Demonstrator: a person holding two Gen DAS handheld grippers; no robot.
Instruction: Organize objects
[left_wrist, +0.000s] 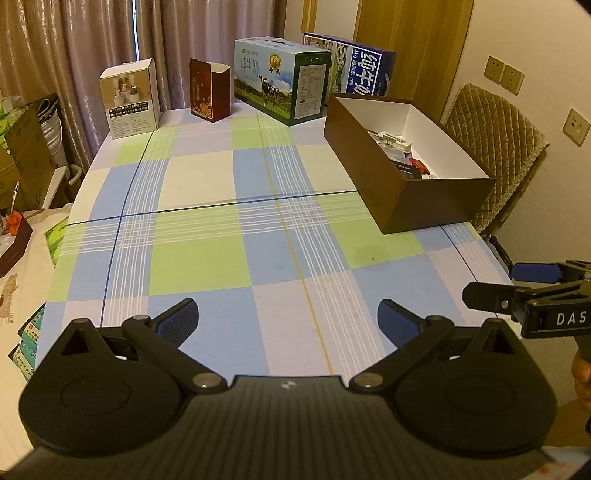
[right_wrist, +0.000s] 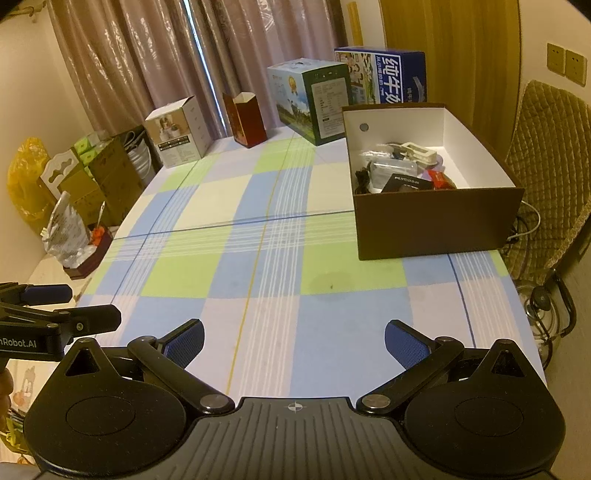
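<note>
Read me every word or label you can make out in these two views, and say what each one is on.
"DAS" on the right gripper.
"nRobot.AI" on the left gripper.
"纯牛奶" on the green milk carton.
"纯牛", cut off, on the blue milk carton.
Print on the white box, maroon box and items in the brown box: too small.

Curtains (left_wrist: 74, 40), padded chair (left_wrist: 495, 147), dim room.

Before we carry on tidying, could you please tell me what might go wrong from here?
1. The brown box sits near the table's right edge; a push could slide it off.
2. Reaching the far cartons may knock over the tall red box.
3. Both hand-held grippers, left and right, hover close together and could collide.
</note>
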